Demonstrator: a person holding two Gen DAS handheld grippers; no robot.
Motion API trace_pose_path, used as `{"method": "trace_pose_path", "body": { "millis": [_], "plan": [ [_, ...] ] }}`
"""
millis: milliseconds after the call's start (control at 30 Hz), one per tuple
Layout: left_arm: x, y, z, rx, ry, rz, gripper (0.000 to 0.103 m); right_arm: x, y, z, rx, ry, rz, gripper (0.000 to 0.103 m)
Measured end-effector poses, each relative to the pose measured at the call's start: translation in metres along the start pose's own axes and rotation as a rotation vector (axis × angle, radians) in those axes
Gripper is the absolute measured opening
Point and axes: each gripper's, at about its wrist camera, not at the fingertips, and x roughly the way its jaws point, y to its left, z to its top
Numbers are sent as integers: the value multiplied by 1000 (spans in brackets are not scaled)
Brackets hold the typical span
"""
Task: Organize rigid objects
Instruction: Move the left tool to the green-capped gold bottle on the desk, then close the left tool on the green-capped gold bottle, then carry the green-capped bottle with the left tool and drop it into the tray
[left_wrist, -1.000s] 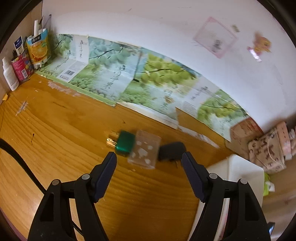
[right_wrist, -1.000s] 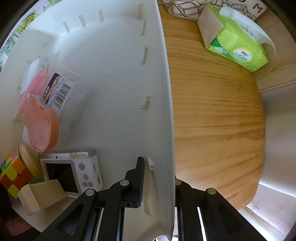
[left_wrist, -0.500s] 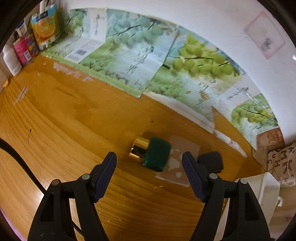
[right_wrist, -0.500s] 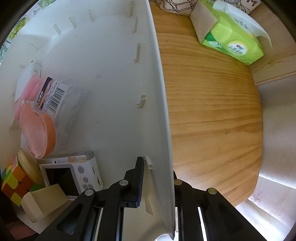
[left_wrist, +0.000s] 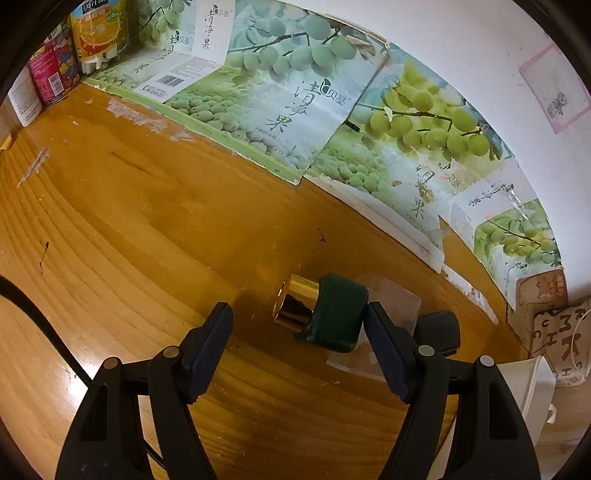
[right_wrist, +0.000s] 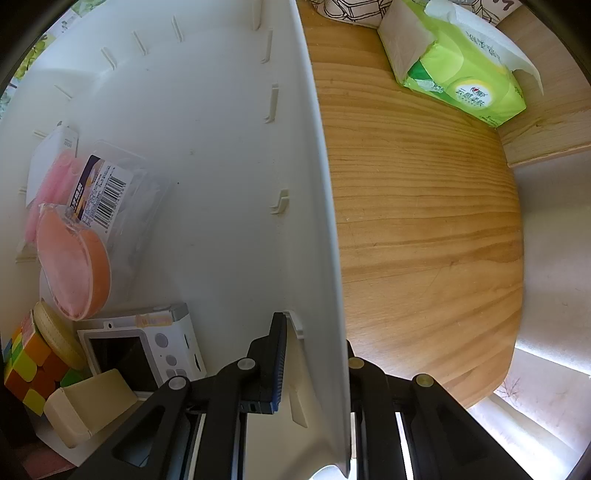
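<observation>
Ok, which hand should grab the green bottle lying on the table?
Left. The left gripper is open with the green bottle already lying between its fingers, while the right gripper is shut on the white bin's wall.

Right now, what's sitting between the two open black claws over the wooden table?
In the left wrist view, a dark green bottle with a gold cap lies on its side between the left gripper fingers, close against one finger, apart from the other.
</observation>
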Motion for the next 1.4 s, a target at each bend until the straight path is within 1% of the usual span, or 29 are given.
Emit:
{"method": "trace_pose_path", "body": {
  "millis": [100, 167, 433, 633, 900, 1000, 1133, 1400],
  "plan": [
    [0, 2, -1, -16, -3, -39, 66, 0, 0, 0, 0, -1, -1, 17],
    [0, 2, -1, -22, -4, -67, 55, 0, 0, 0, -1, -1, 0, 17],
    [-1, -1, -3, -15, 3, -66, 55, -1, 1, 0, 3, -1, -1, 17],
    [-6, 2, -14, -8, 22, -61, 55, -2, 0, -1, 4, -15, 7, 17],
    [-21, 4, -40, 1, 52, -42, 54, -7, -5, -6, -7, -34, 27, 17],
    [-28, 3, -51, 3, 67, -45, 54, -9, -7, -7, -14, -47, 38, 17],
    [-38, -2, -69, 38, 72, -37, 54, -13, -9, -12, -25, -67, 55, 17],
    [-56, -12, -104, 66, 71, -70, 54, -19, -16, -21, -58, -104, 88, 17]
  ]
}}
